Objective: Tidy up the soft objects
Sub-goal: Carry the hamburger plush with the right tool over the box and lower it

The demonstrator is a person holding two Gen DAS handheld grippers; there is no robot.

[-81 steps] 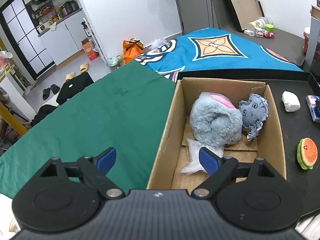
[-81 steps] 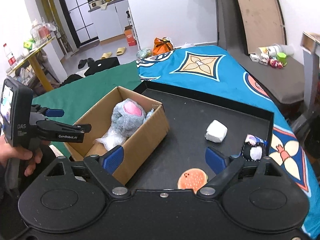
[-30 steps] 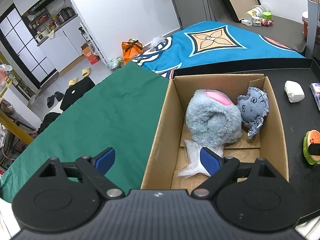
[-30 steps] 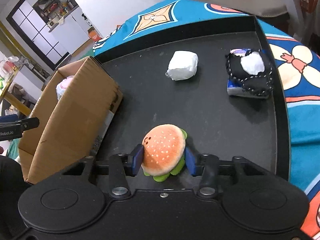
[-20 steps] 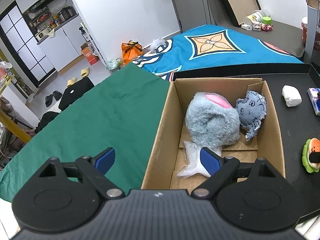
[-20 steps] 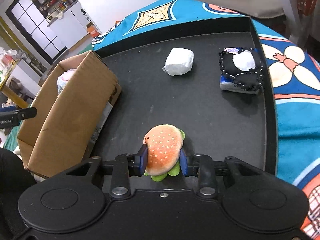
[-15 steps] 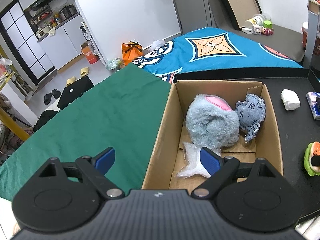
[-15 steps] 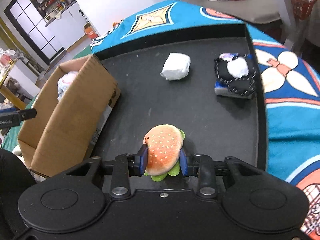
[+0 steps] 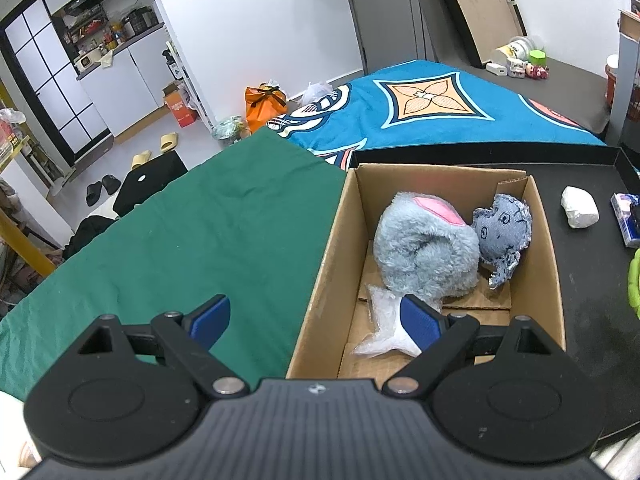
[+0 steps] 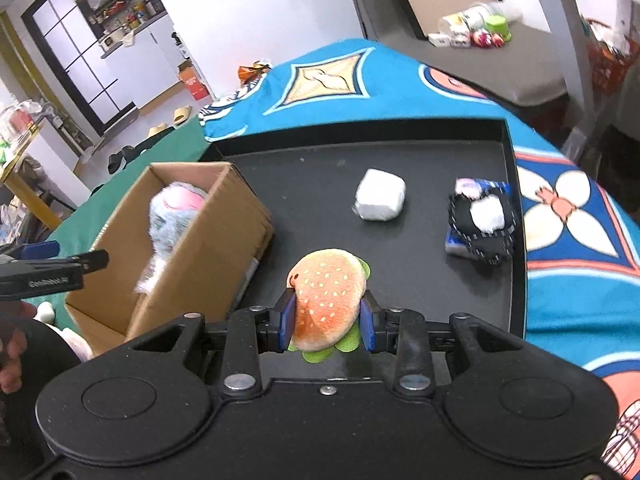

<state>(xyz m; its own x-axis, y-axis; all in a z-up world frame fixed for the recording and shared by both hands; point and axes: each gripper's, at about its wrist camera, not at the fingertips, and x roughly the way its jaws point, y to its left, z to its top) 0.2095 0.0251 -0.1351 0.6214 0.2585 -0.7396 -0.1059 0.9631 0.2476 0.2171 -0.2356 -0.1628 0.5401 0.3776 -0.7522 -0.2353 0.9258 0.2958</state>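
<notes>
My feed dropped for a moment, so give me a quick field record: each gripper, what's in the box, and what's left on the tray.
right gripper: shut on the burger toy, above the black tray
left gripper: open, empty, above the near end of the cardboard box
in box: grey plush, blue denim doll, clear plastic packet
on tray: white lump, black-and-white plush lying on a blue pack
box position: on the tray's left side

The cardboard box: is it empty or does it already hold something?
Not empty. The cardboard box holds a grey plush, a denim doll and a clear packet.
</notes>
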